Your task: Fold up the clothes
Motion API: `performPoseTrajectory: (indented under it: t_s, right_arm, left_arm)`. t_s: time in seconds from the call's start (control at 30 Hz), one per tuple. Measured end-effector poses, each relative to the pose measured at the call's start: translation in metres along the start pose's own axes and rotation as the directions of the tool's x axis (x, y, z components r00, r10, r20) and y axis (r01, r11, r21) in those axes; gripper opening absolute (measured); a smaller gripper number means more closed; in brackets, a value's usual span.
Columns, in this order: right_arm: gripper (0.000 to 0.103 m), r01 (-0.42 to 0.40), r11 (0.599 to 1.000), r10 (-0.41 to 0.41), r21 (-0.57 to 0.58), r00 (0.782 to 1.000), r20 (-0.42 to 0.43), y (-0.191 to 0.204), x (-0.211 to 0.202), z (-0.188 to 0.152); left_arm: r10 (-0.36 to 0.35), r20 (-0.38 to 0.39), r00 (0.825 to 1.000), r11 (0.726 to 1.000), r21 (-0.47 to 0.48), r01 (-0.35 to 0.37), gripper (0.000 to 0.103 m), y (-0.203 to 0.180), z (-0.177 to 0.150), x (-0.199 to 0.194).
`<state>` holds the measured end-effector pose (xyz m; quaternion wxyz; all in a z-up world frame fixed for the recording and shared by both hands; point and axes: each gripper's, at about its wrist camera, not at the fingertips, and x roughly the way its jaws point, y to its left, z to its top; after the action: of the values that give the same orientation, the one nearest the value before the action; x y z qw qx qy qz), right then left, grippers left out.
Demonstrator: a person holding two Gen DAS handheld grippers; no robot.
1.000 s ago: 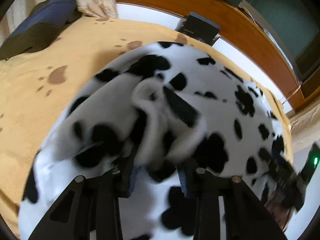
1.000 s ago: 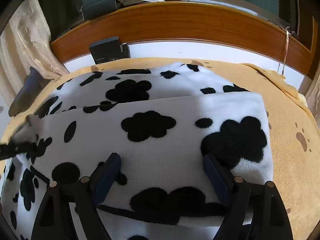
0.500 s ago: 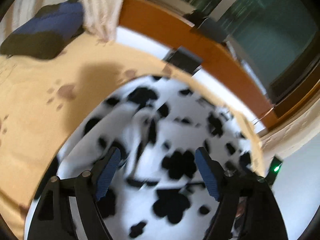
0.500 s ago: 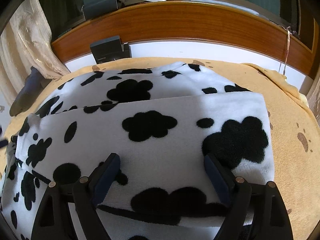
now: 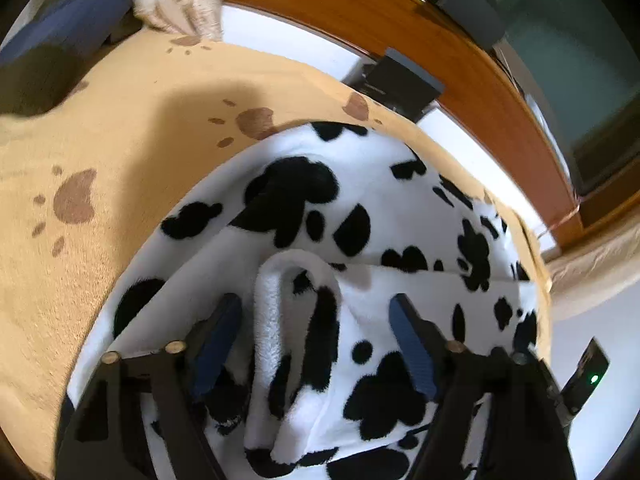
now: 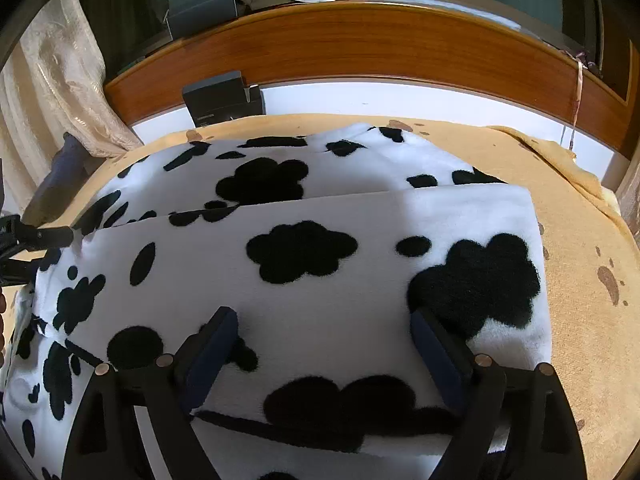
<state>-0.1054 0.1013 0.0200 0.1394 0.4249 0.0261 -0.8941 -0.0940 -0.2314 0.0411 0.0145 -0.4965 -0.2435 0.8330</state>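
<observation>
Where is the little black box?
In the right wrist view, the black box sits at the upper left, behind the tan blanket, against the wooden headboard, beside the cream curtain.

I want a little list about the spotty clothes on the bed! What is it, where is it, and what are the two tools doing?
garment: white fleece with black spots, partly folded
surface: tan paw-print blanket
left tool: open, jaws just been closing, a raised fold of fleece between them, not pinched
right tool: open wide over the folded layer
behind: wooden headboard
</observation>
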Motion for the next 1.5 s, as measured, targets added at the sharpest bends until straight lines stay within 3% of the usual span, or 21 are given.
performPoseTrajectory:
  t_s: [0.07, 0.1, 0.2, 0.33, 0.43, 0.53, 0.63, 0.67, 0.77, 0.83, 0.9, 0.97, 1.0, 1.2, 1.33, 1.43, 1.5]
  right_arm:
    - [0.090, -0.020, 1.000, 0.019, 0.013, 1.000, 0.021, -0.002, -0.004, 0.000]
    - [0.090, -0.030, 0.999, 0.029, 0.019, 0.999, 0.032, -0.002, -0.006, 0.000]
    - [0.090, -0.081, 0.996, 0.074, 0.044, 0.988, 0.137, -0.009, -0.024, 0.002]
    - [0.090, -0.023, 0.998, 0.009, 0.054, 0.969, 0.246, -0.014, -0.042, 0.002]
    - [0.090, 0.003, 0.998, -0.019, 0.066, 0.972, 0.234, -0.019, -0.037, 0.005]
    - [0.090, 0.015, 0.996, -0.026, 0.090, 0.991, 0.128, -0.027, -0.018, 0.008]
    - [0.090, 0.017, 0.993, -0.024, 0.115, 0.998, 0.062, -0.035, -0.005, 0.008]
    - [0.090, 0.016, 0.992, -0.022, 0.124, 0.999, 0.047, -0.038, -0.002, 0.007]
    - [0.091, 0.062, 0.995, -0.064, 0.078, 0.998, 0.025, -0.030, 0.002, 0.008]
    - [0.092, 0.086, 0.995, -0.086, 0.047, 0.996, 0.009, -0.025, 0.006, 0.008]
    - [0.100, 0.086, 0.996, -0.085, 0.023, 0.996, -0.006, -0.022, 0.010, 0.008]
    - [0.102, 0.098, 0.995, -0.098, -0.009, 0.995, -0.022, -0.018, 0.013, 0.007]
    - [0.102, 0.109, 0.994, -0.109, -0.021, 0.994, -0.025, -0.017, 0.014, 0.007]
    - [0.102, 0.112, 0.993, -0.113, -0.023, 0.993, -0.027, -0.015, 0.015, 0.006]
    - [0.102, 0.113, 0.993, -0.113, -0.023, 0.993, -0.029, -0.015, 0.015, 0.006]
    - [0.102, 0.112, 0.993, -0.112, -0.023, 0.993, -0.030, -0.014, 0.015, 0.006]
    - [0.102, 0.112, 0.993, -0.112, -0.023, 0.993, -0.030, -0.014, 0.015, 0.007]
  left_arm:
    - [-0.004, -0.015, 1.000, 1.000, 0.012, 0.004, 0.015, -0.002, 0.000, 0.002]
    - [-0.016, -0.005, 1.000, 1.000, 0.010, 0.016, 0.010, -0.002, 0.000, 0.001]
    - [-0.064, 0.077, 0.995, 0.997, 0.047, 0.061, 0.009, -0.013, 0.005, -0.011]
    - [-0.114, 0.237, 0.965, 0.984, 0.163, 0.077, 0.008, -0.038, 0.019, -0.048]
    - [-0.084, 0.282, 0.956, 0.975, 0.220, 0.020, 0.008, -0.047, 0.031, -0.059]
    - [0.038, 0.189, 0.981, 0.980, 0.183, -0.073, 0.009, -0.034, 0.037, -0.031]
    - [0.114, 0.061, 0.992, 0.985, 0.124, -0.121, 0.015, -0.008, 0.037, 0.006]
    - [0.115, 0.060, 0.991, 0.983, 0.134, -0.122, 0.020, -0.006, 0.035, 0.010]
    - [0.124, 0.063, 0.990, 0.977, 0.165, -0.133, 0.021, 0.000, 0.029, 0.018]
    - [0.161, 0.085, 0.983, 0.963, 0.206, -0.176, 0.027, -0.008, 0.028, 0.013]
    - [0.209, 0.125, 0.970, 0.946, 0.224, -0.233, 0.040, -0.015, 0.028, 0.005]
    - [0.270, 0.211, 0.940, 0.931, 0.193, -0.310, 0.076, -0.018, 0.029, -0.013]
    - [0.286, 0.247, 0.926, 0.926, 0.178, -0.333, 0.082, -0.019, 0.029, -0.021]
    - [0.214, 0.328, 0.920, 0.934, 0.209, -0.291, 0.087, -0.044, 0.008, -0.045]
    - [0.219, 0.224, 0.950, 0.895, 0.342, -0.287, 0.088, -0.070, -0.015, -0.004]
    - [0.278, 0.184, 0.943, 0.876, 0.355, -0.327, 0.088, -0.070, -0.022, 0.025]
    - [0.286, 0.169, 0.943, 0.880, 0.344, -0.328, 0.093, -0.063, -0.022, 0.037]
